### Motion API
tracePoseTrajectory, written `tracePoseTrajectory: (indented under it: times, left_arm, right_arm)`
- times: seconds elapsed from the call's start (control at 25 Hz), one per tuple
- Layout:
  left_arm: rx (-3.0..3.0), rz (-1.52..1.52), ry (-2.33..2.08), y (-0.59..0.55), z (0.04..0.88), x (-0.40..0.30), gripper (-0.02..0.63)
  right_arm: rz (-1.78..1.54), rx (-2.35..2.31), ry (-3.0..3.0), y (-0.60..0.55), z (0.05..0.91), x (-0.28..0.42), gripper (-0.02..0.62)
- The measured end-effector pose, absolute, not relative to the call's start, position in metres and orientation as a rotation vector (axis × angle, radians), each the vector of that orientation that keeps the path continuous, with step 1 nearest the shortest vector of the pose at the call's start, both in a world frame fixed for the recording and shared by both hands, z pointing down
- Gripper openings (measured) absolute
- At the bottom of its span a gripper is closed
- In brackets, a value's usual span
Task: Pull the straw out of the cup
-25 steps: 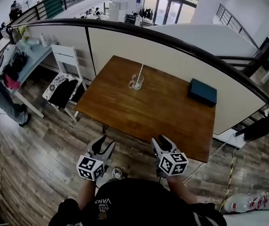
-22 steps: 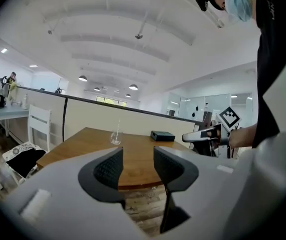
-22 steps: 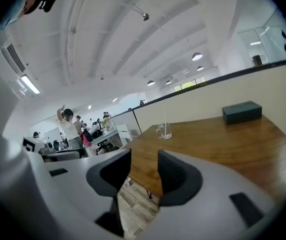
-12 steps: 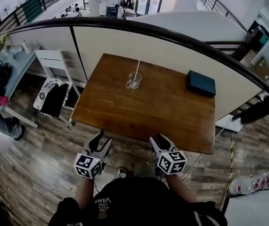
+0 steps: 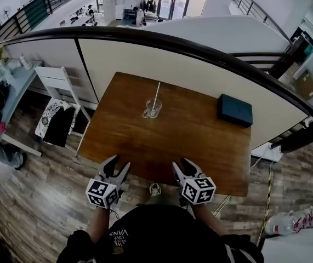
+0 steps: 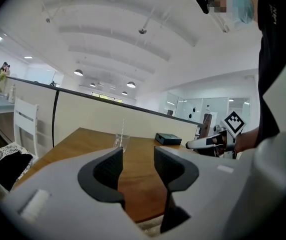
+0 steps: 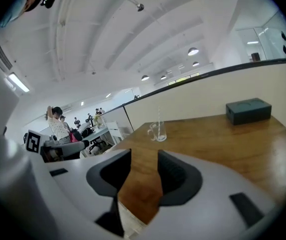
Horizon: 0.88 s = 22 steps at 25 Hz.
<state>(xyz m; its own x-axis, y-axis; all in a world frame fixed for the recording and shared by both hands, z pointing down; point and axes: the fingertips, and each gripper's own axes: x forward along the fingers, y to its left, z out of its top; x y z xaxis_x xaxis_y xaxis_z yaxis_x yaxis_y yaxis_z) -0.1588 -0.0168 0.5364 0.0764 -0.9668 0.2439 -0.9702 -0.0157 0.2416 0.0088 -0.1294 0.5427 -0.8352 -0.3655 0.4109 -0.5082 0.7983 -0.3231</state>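
The clear cup point(image 5: 153, 109), with the white straw point(image 5: 155, 92) standing in it, sits towards the far side of the wooden worktop point(image 5: 200, 141). At the near edge, well apart from it, the left hand-held gripper point(image 5: 118, 163) and the right hand-held gripper point(image 5: 182, 164) both gape empty, the left's jaws having just widened slightly

open counter point(image 5: 167, 147) between near edge and cup point(image 5: 152, 110); dark box point(image 5: 234, 109) well apart at right; partition point(image 5: 172, 64) just behind; white chair point(image 5: 55, 84) off left.
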Motion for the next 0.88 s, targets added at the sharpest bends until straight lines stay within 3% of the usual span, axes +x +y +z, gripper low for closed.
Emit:
tracePoseTrajectory:
  times: [0.88]
  left_arm:
    - [2.140,0.077,-1.845,-0.188,0.519,-0.215,0.190]
  right_arm:
    - [0.655,0.649,-2.641,-0.227,0.556,-0.033,0.133]
